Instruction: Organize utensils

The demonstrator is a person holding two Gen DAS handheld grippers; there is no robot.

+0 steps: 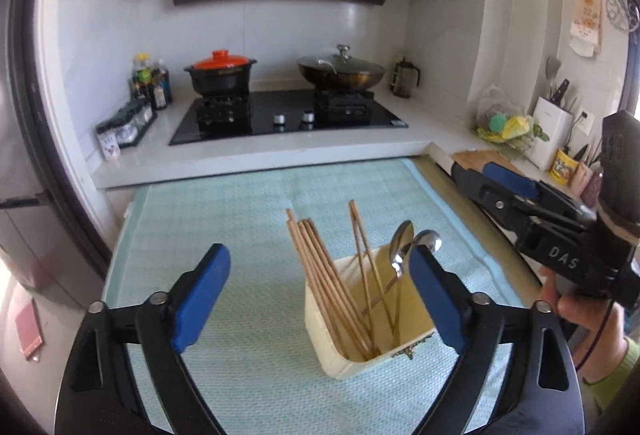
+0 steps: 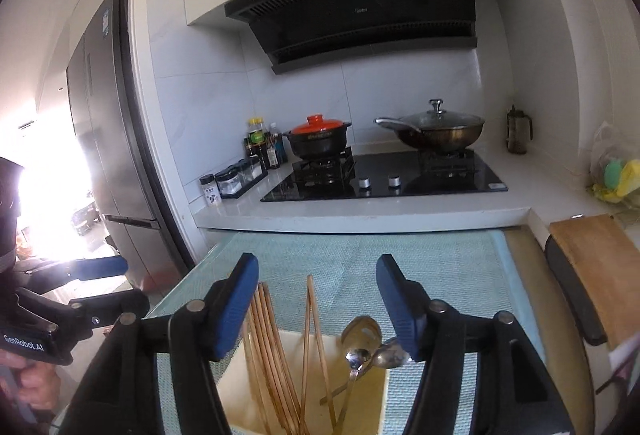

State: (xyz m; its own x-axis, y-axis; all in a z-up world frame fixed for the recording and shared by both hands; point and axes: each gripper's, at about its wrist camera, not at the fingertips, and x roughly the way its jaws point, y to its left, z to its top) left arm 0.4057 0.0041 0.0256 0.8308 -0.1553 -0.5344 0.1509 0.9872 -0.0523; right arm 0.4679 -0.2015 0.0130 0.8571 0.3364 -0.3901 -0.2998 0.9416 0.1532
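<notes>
Wooden chopsticks (image 1: 328, 287) and steel spoons (image 1: 402, 247) stand leaning in a cream open box (image 1: 320, 331), lower centre on the teal mat (image 1: 240, 203), long axes tilted away. Left gripper (image 1: 320, 295) spread wide, empty. Right gripper (image 2: 316, 307) spread, empty, straddling the tops; only left view shows the box's brass latch (image 1: 404, 353).

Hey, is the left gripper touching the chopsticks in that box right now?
Apart. In the left wrist view the left gripper stands wide open around the box; the chopsticks stand clear of both pads.
</notes>
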